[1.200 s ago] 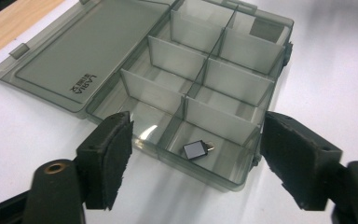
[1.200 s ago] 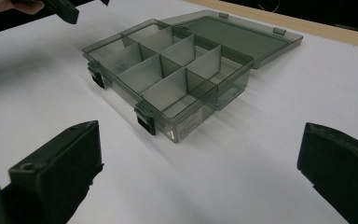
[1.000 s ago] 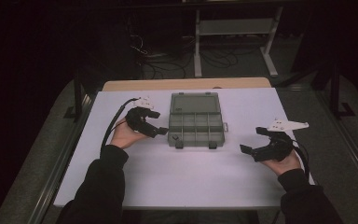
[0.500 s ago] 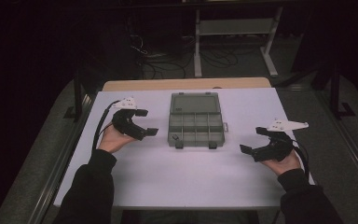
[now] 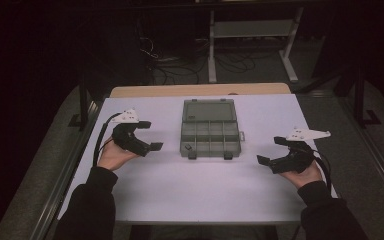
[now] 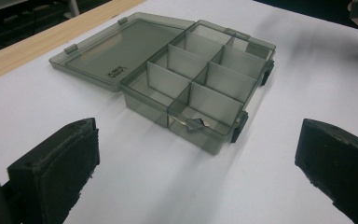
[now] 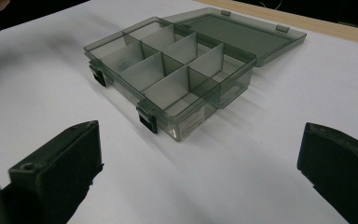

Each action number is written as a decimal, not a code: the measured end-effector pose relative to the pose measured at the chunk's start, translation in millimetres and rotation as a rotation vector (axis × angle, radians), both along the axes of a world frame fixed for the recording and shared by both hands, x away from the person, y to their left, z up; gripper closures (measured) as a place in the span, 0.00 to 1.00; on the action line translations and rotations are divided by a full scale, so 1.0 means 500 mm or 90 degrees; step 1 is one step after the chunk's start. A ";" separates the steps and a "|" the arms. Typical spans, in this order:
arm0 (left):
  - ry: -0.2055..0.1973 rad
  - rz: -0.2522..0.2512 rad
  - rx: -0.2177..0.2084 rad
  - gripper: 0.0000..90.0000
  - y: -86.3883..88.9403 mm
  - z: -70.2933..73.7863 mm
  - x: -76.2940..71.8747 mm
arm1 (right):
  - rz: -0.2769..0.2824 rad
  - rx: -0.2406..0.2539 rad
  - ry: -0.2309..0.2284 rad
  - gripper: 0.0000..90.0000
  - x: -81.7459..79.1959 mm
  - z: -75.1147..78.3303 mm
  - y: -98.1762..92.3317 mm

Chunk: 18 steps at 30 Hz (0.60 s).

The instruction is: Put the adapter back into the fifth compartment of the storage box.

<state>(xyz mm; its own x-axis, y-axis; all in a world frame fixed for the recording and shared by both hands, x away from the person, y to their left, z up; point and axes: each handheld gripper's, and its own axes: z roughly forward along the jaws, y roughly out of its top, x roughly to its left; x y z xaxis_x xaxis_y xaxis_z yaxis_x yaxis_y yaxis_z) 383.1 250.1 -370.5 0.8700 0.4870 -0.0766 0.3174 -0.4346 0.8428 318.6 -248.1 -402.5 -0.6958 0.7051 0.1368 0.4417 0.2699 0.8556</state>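
Compartment box (image 5: 210, 132) lies mid-tabletop (image 5: 190, 195), lid open flat; left gripper (image 5: 146, 135) just beside box, fingers (image 6: 60, 163) just widened, released, nothing between; right gripper (image 5: 272, 150) released, empty

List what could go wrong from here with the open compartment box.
The small metal piece sits in a corner cell of the light, open box; a bump from the open left claw could slide the box or tip the piece out. The flat-lying lid nears the table's wooden edge.

Organizer box (image 6: 177, 84): smoky translucent plastic, glossy. Table (image 5: 190, 190): matt white, wood edge.
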 end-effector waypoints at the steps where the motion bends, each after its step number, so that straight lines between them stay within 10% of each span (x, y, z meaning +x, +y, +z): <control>1: 0.002 0.001 0.000 0.00 0.003 0.000 -0.002 | 0.000 0.000 0.000 0.00 0.000 0.000 0.000; 18: -0.016 0.027 -0.005 0.00 0.044 0.002 -0.047 | -0.001 0.000 -0.001 0.00 -0.001 0.001 0.000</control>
<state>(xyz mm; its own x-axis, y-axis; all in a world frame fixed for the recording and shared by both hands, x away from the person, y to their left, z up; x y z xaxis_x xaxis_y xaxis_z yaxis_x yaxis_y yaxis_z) 359.7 271.9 -369.7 0.8502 0.5231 -0.0594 0.3144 -0.4141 0.8542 318.3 -247.9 -402.2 -0.6953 0.7058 0.1360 0.4409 0.2693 0.8562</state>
